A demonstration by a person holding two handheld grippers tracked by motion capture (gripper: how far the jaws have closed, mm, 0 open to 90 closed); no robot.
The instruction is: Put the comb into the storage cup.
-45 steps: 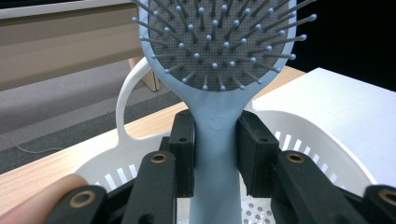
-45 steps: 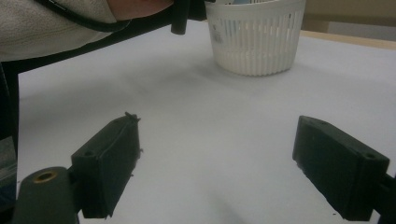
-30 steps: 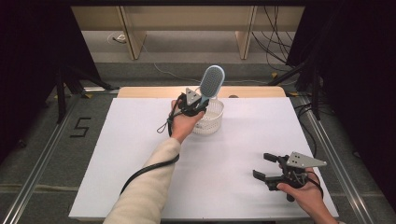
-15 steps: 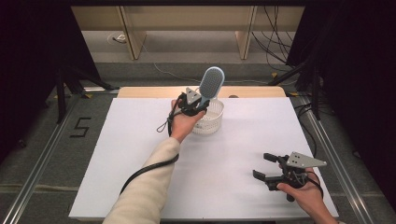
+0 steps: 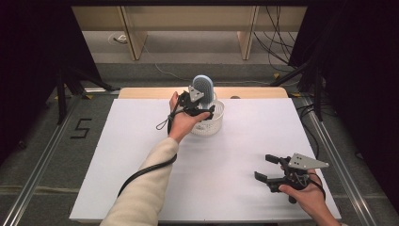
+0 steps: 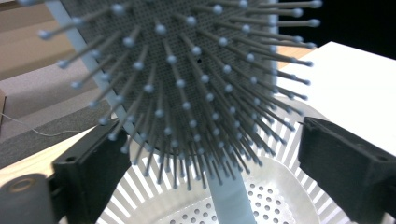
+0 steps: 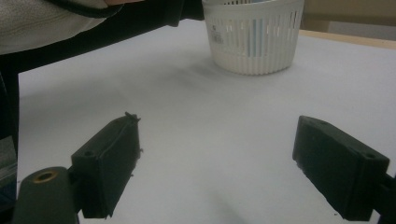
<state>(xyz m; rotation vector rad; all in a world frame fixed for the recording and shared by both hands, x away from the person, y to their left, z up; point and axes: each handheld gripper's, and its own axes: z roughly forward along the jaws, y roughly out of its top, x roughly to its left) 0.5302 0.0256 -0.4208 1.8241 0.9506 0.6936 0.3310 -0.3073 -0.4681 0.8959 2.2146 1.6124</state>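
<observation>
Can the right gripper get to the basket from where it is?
Probably yes. The right gripper is open, and bare table lies between it and the basket, though it would have to travel across.

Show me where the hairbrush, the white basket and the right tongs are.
hairbrush (image 5: 203, 85): high view, on the bristle head.
white basket (image 5: 212, 124): high view, on the slatted front wall.
right tongs (image 5: 267, 168): high view, midway between the two black fingertips.

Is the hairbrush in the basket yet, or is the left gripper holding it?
In. The hairbrush stands handle-down in the white basket. The left gripper has just been opening; its jaws stand apart either side, not pressing.
</observation>
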